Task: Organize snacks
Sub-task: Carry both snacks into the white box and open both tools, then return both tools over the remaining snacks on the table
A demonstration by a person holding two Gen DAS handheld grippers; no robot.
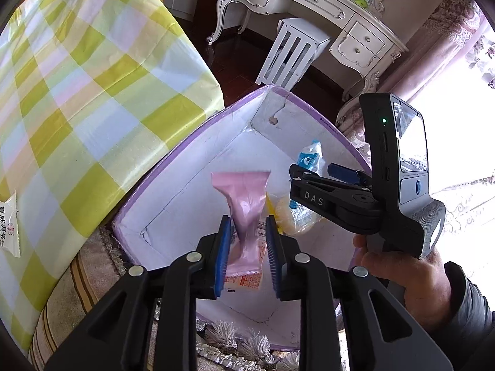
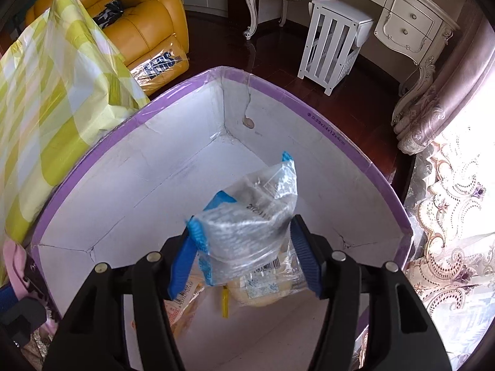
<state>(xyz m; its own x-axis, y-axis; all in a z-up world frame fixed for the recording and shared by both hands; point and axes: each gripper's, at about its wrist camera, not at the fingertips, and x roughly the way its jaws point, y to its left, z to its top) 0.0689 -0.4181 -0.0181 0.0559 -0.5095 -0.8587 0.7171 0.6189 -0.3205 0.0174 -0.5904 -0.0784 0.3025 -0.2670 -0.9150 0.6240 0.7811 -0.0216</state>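
A white box with a purple rim (image 1: 198, 130) (image 2: 173, 99) stands open below both grippers. My left gripper (image 1: 247, 238) is shut on a pink snack packet (image 1: 244, 204) and holds it over the box. My right gripper (image 2: 244, 247) is shut on a clear and blue snack packet (image 2: 253, 222) above the box; it also shows in the left wrist view (image 1: 321, 191). Yellow snack packets (image 2: 266, 290) lie on the box floor under it, with another orange-printed packet (image 2: 182, 303) beside them.
A table with a yellow-green checked cloth (image 1: 77, 99) is left of the box, with a white snack packet (image 1: 10, 225) on it. A white stool (image 2: 334, 40) and ornate dressing table (image 2: 386, 6) stand behind. A yellow armchair (image 2: 145, 24) is back left.
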